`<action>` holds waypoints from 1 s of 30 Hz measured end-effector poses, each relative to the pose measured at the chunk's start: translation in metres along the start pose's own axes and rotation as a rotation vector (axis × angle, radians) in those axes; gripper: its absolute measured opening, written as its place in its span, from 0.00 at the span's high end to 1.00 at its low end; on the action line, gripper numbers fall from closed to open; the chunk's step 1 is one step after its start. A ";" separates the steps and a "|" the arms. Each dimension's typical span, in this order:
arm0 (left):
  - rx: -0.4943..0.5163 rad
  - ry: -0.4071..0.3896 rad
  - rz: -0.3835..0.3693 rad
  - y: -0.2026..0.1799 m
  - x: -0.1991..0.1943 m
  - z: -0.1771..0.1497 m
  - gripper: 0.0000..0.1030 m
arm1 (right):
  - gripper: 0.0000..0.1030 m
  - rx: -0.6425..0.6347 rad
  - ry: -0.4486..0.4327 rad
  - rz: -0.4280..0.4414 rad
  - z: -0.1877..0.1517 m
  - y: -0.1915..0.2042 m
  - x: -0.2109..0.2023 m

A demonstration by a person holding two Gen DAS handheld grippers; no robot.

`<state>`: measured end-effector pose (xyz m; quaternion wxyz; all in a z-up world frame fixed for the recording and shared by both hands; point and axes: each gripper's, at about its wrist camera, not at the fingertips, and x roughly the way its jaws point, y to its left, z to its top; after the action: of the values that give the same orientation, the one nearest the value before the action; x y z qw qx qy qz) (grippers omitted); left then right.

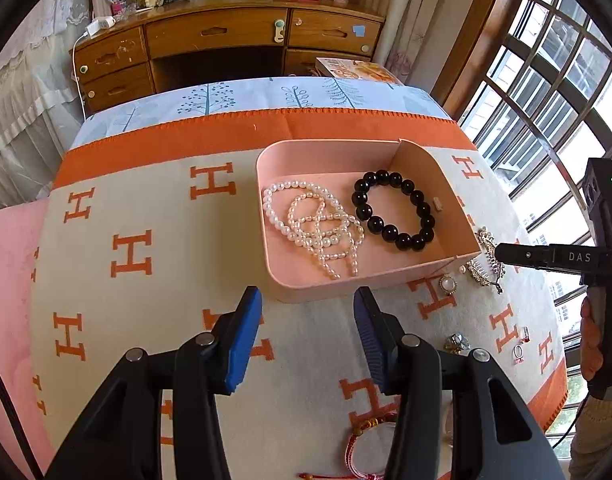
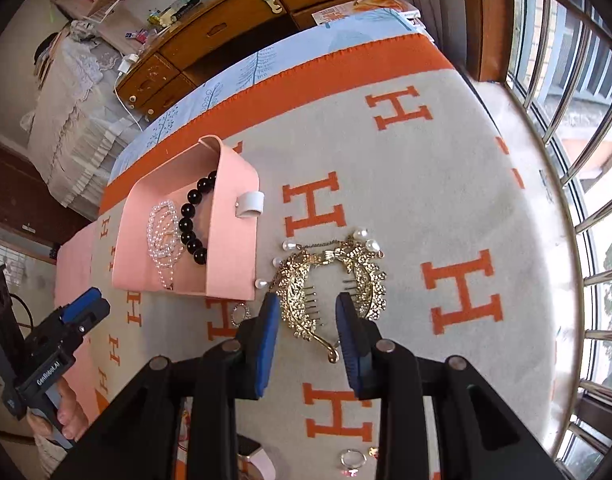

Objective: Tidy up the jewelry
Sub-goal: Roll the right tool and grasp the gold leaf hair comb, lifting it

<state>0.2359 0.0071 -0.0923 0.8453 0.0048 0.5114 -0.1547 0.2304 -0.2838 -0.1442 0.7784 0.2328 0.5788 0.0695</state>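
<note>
A pink box on the H-patterned blanket holds a white pearl necklace and a black bead bracelet. My left gripper is open and empty just in front of the box. In the right wrist view the box is at left, and a gold leaf hair comb with pearl drops lies beside it. My right gripper is open, its fingers on either side of the comb's lower end. The comb also shows in the left wrist view.
Loose pieces lie on the blanket: a round brooch, a small silver piece, rings, a red cord bracelet, a silver ring. A wooden desk stands behind; a barred window at right.
</note>
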 end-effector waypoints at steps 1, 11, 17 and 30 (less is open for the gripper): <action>0.001 0.001 -0.003 -0.001 0.001 0.000 0.55 | 0.72 0.032 0.009 0.019 0.003 -0.002 0.003; 0.041 -0.003 -0.030 -0.013 -0.001 -0.005 0.54 | 0.72 0.264 0.034 0.022 0.019 -0.017 0.026; 0.039 -0.005 -0.049 -0.011 -0.001 -0.008 0.53 | 0.72 0.174 0.008 -0.148 0.029 0.001 0.027; 0.020 0.001 -0.081 0.002 0.001 -0.015 0.51 | 0.72 0.093 0.063 -0.295 0.049 0.018 0.036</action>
<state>0.2241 0.0108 -0.1005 0.8380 -0.0076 0.5099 -0.1940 0.2904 -0.2685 -0.1570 0.7500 0.1787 0.6335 -0.0649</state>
